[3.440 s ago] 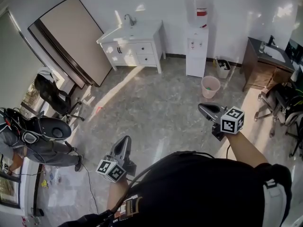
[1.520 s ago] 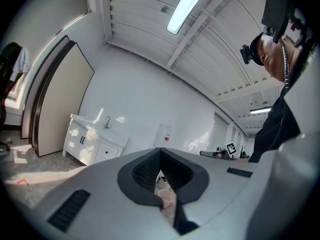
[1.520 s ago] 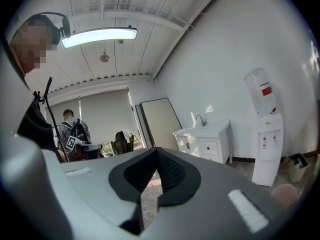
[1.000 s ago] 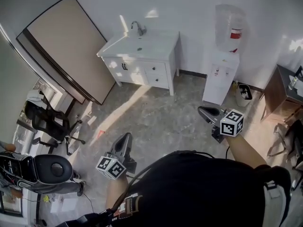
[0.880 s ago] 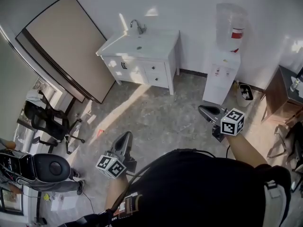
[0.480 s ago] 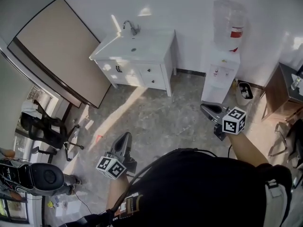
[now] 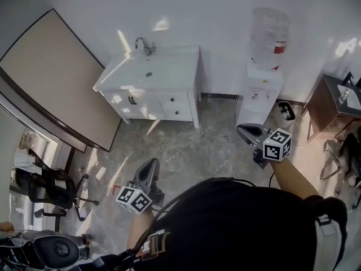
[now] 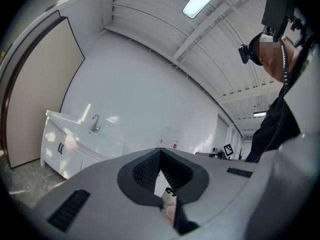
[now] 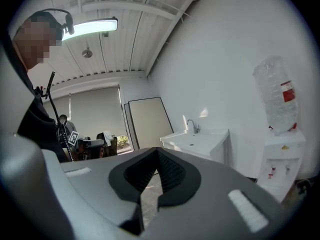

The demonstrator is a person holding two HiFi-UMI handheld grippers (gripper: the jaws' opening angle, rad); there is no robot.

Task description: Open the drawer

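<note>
Progress is judged nil: the drawer, set in the white vanity at 12 o'clock, is shown closed and well apart from the left gripper at 7 o'clock and the right gripper at 3 o'clock, both pressed together and empty, so approach and pull are left.

Water dispenser right of sink cabinet (both against wall)
</note>
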